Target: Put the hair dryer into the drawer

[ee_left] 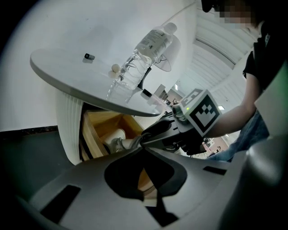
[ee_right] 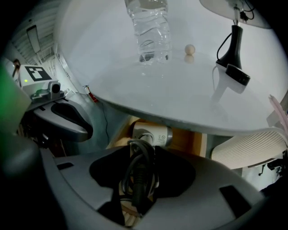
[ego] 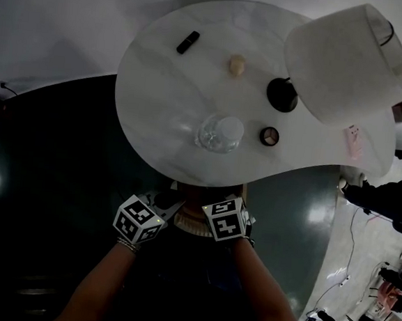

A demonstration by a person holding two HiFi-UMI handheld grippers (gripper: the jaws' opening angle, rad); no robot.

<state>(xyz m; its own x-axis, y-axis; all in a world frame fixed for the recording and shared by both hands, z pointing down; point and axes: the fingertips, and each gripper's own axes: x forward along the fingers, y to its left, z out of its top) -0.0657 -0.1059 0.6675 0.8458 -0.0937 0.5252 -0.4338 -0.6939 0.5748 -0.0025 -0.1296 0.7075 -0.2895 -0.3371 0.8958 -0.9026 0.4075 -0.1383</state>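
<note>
The white hair dryer (ee_right: pixel 153 134) lies nose-first inside the open wooden drawer (ee_right: pixel 186 141) under the white table (ego: pixel 166 83). Its handle and bundled black cord (ee_right: pixel 139 175) sit between the jaws of my right gripper (ee_right: pixel 141 179), which is shut on them and tilted steeply down. In the left gripper view the dryer (ee_left: pixel 118 137) shows pale inside the drawer (ee_left: pixel 103 123), with the right gripper's marker cube (ee_left: pixel 202 112) just to its right. My left gripper (ee_left: pixel 146 179) points at the drawer front; its fingertips are hidden. In the head view both cubes (ego: pixel 138 219) (ego: pixel 225 218) hang at the table's near edge.
On the table stand a clear water bottle (ego: pixel 221 133), a lamp with a white shade (ego: pixel 349 61) and black base (ego: pixel 282 95), a small beige ball (ego: pixel 236 65), a black stick-shaped item (ego: pixel 187 42) and a round compact (ego: pixel 269 136). The floor around is dark.
</note>
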